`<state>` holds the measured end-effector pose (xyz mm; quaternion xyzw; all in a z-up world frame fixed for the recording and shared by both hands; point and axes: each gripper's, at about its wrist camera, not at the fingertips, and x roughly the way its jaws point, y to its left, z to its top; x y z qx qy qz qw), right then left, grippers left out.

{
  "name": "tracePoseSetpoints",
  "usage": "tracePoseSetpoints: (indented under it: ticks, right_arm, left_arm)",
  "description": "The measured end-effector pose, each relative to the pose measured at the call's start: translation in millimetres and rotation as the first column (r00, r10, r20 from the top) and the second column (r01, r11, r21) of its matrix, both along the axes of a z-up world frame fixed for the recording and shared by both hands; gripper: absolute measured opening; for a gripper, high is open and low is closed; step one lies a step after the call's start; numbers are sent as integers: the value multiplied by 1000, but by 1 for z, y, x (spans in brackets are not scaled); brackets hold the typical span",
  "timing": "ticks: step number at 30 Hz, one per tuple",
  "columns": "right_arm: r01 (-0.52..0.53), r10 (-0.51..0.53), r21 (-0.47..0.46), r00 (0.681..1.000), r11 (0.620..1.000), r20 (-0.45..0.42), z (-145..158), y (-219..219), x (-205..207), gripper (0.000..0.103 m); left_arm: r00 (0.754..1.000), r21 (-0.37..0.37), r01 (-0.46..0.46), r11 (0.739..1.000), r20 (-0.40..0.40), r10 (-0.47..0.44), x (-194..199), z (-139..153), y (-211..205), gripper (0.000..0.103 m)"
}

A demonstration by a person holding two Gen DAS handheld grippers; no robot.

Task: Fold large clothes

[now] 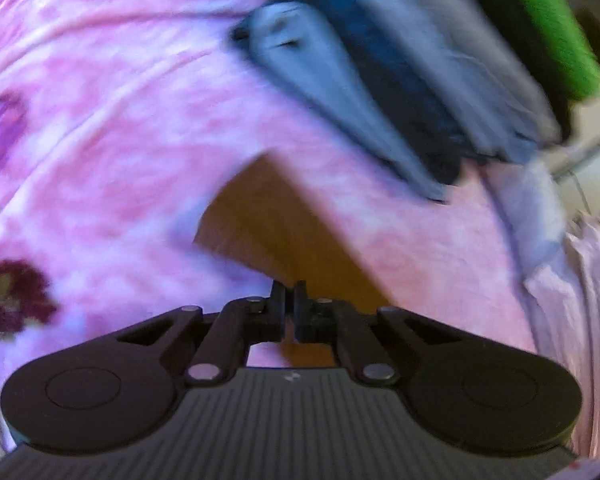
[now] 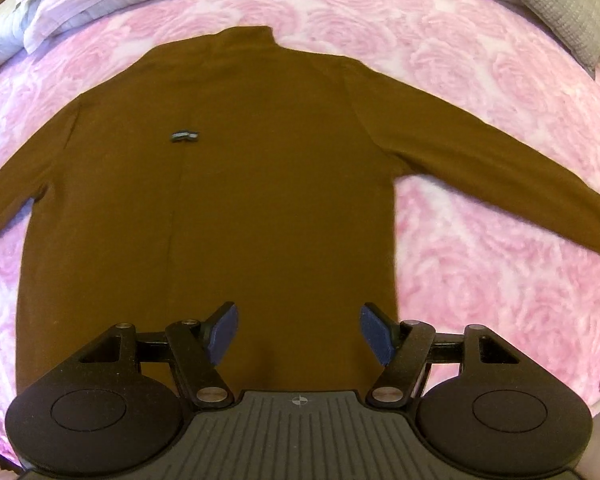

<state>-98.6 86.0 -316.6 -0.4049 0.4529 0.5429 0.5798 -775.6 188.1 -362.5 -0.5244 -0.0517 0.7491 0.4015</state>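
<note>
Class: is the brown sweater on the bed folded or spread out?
Spread out. The brown sweater lies flat on the pink bedspread, both sleeves extended sideways, no folds visible.

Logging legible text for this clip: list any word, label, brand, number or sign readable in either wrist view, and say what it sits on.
No readable text in either view.
Small dark patch on the chest of the brown sweater: too small to read.
Round crosshair mark on the right gripper body: a symbol, no letters.
Small pale mark on the left gripper body: blurred, unreadable.
Stacked folded clothes in the left wrist view: motion-blurred, no text legible.
</note>
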Motion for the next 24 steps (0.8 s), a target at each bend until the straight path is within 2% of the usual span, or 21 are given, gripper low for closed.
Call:
tracePoseSetpoints:
  ticks: [2, 4, 5, 6, 8, 11, 12, 14, 15, 16, 17, 18, 19, 20, 22, 24]
  right_arm:
    - [13, -13, 4, 1000, 1000, 1, -1, 2, 11, 65]
    - [33, -33, 10, 999, 999, 0, -1, 4, 24, 65]
    - [44, -44, 16, 999, 999, -3, 0, 5, 31, 65]
    - [52, -52, 25, 999, 998, -8, 2, 5, 37, 65]
    - [76, -75, 44, 997, 996, -21, 5, 5, 52, 65]
    - [124, -122, 54, 992, 991, -43, 8, 4, 75, 65]
    - [138, -135, 58, 989, 989, -51, 9, 4, 83, 65]
    - [165, -161, 68, 985, 984, -66, 12, 2, 96, 65]
    - [178, -172, 74, 982, 981, -72, 13, 0, 103, 65]
    - [191, -185, 76, 980, 979, -75, 12, -2, 109, 65]
    - [207, -202, 74, 976, 975, -78, 11, -3, 116, 65]
    - [225, -219, 68, 972, 972, -81, 8, -4, 124, 65]
    - [242, -236, 63, 968, 968, -88, 5, -5, 130, 65]
    - [259, -251, 67, 962, 964, -103, 3, -7, 137, 65]
    - [286, -273, 80, 951, 955, -143, -2, -9, 145, 65]
    - [317, -290, 89, 929, 944, -228, -11, -8, 149, 64]
  left_arm:
    - [995, 55, 86, 995, -49, -84, 25, 25, 12, 1]
    - [972, 133, 222, 966, -114, -207, 66, 59, 27, 0]
    - [952, 172, 293, 941, -147, -269, 90, 75, 33, 0]
    - [922, 217, 376, 901, -182, -341, 120, 94, 39, 0]
    - [854, 294, 517, 804, -237, -462, 181, 124, 46, 0]
    - [688, 363, 725, 585, -330, -646, 288, 157, 44, 1]
    - [611, 372, 787, 492, -353, -709, 326, 161, 39, 1]
    - [479, 395, 853, 341, -336, -811, 384, 155, 30, 5]
    - [401, 383, 883, 271, -317, -860, 413, 144, 26, 16]
    - [339, 352, 908, 226, -303, -891, 439, 129, 21, 23]
    - [290, 296, 933, 204, -288, -913, 462, 111, 16, 25]
    - [249, 217, 956, 195, -257, -934, 480, 89, 12, 24]
    - [230, 161, 967, 196, -228, -946, 487, 73, 10, 24]
    - [233, 103, 971, 216, -200, -952, 488, 56, 7, 24]
    - [269, 19, 963, 270, -178, -946, 474, 37, 3, 24]
    - [301, -58, 947, 316, -184, -936, 451, 30, 3, 26]
